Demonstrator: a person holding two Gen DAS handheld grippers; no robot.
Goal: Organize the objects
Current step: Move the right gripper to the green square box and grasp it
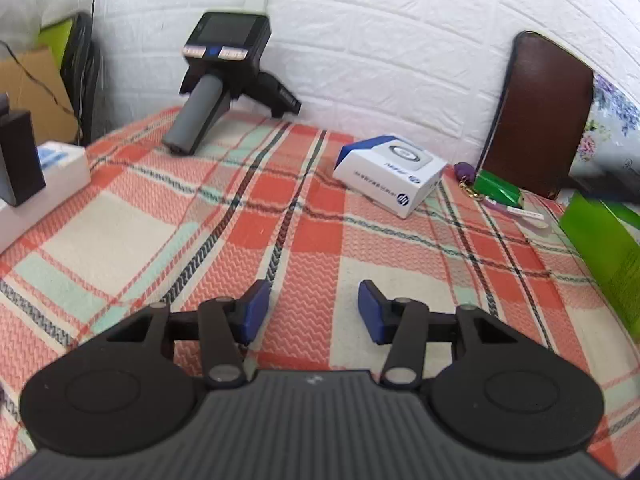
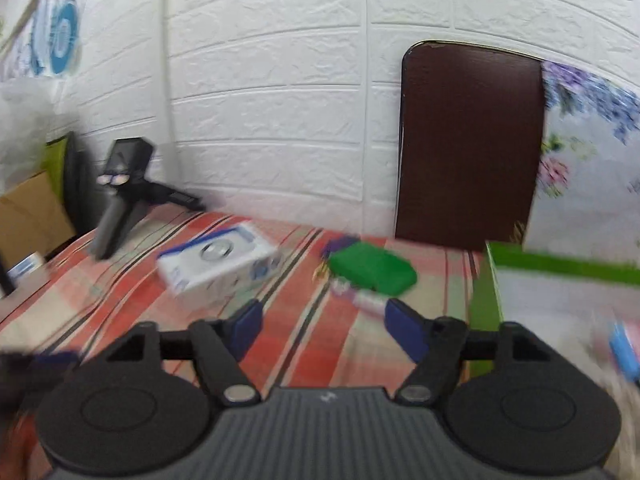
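Both grippers, left (image 1: 314, 312) & right (image 2: 322, 328), jaws apart, empty. White box (image 1: 390, 174) flat, long axis slanting near-right to far-left.

White brick-pattern wall panelling (image 1: 400, 40) forms the backdrop in both views. A dark brown board with rounded top corners (image 2: 472, 148) stands upright against it; floral fabric in purple and blue (image 2: 588, 140) is just to its right. The work surface is covered by a plaid cloth (image 1: 280, 216) in orange-red, cream and mint with dark stripes. Far left: a cardboard box (image 1: 32, 80) against the wall. Light is bright and even. Right view is motion-blurred.
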